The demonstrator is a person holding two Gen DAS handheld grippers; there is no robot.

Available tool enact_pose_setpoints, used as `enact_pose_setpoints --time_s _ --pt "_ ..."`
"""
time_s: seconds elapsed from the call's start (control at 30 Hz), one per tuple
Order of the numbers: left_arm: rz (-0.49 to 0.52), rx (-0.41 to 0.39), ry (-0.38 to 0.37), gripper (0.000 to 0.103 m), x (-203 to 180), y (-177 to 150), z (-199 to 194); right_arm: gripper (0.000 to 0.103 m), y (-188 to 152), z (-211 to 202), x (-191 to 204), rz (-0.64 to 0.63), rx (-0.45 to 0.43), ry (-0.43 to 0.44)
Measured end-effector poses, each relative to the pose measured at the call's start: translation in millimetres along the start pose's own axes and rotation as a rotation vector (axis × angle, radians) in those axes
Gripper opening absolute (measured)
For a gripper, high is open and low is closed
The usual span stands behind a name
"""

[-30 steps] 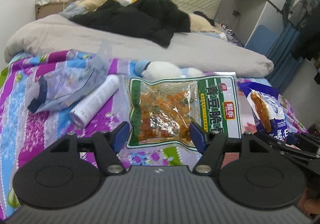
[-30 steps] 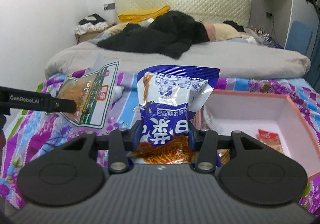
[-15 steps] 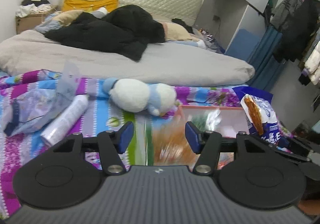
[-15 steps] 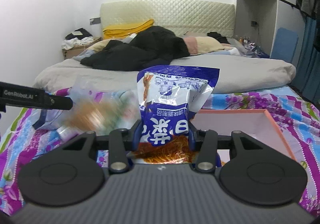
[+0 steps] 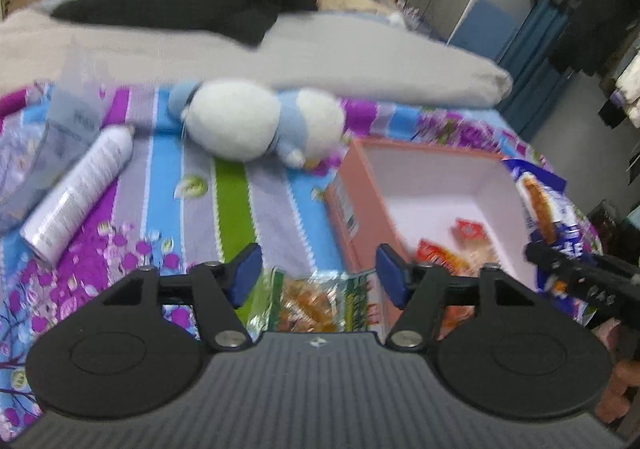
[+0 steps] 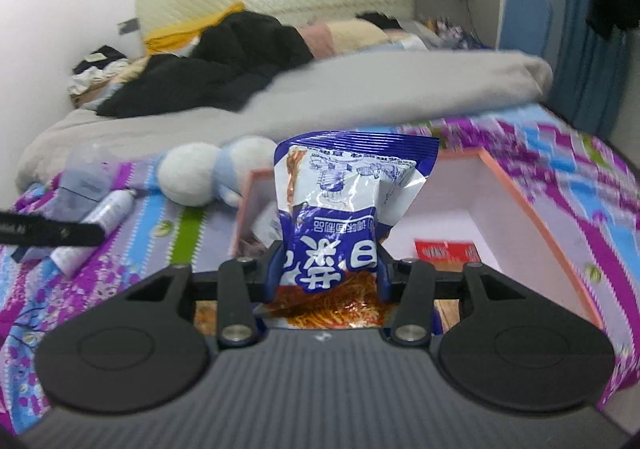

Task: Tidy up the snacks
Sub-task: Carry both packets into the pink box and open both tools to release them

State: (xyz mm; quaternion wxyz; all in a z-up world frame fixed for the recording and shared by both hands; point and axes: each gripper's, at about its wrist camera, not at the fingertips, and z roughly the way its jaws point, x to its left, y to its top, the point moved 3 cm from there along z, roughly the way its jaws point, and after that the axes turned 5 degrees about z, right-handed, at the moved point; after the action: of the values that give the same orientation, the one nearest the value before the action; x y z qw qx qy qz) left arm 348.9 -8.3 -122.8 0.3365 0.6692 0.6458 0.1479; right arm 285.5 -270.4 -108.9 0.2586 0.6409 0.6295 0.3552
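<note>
At the bottom centre of the left wrist view, the left claw (image 5: 318, 277) has just been opening, its jaws apart around the green snack bag (image 5: 310, 303) without pressing it. The right claw (image 6: 326, 275) is clamped on the blue noodle packet (image 6: 340, 209), upright at frame centre. Behind sits the pink box (image 6: 520, 189) on the bed, red packets (image 5: 466, 229) inside.

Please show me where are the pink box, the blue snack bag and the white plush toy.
pink box (image 5: 362, 185): left wrist view, outer side wall.
blue snack bag (image 6: 344, 205): right wrist view, front panel.
white plush toy (image 5: 234, 121): left wrist view, white body.

Both wrist views look down, sharing box (image 5: 360, 185).
</note>
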Motion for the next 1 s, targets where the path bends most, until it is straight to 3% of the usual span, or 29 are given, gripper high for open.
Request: enact_pose_setpoints --time_s 0.13,0.27,0.47,1.0 --pt "-0.038 0.066 -0.027 0.081 20 -15 42 0.048 -11 16 -13 0.027 0.039 -0.013" --pt "0.043 0.177 0.001 0.085 21 -33 94 0.048 -19 28 -18 0.046 0.069 -0.019" --pt "0.069 0.294 0.013 0.091 22 -63 147 0.048 -24 35 -17 0.048 0.087 -0.017" --pt "0.215 0.292 0.088 0.091 -6 -75 170 0.048 -33 42 -13 0.024 0.112 -0.030"
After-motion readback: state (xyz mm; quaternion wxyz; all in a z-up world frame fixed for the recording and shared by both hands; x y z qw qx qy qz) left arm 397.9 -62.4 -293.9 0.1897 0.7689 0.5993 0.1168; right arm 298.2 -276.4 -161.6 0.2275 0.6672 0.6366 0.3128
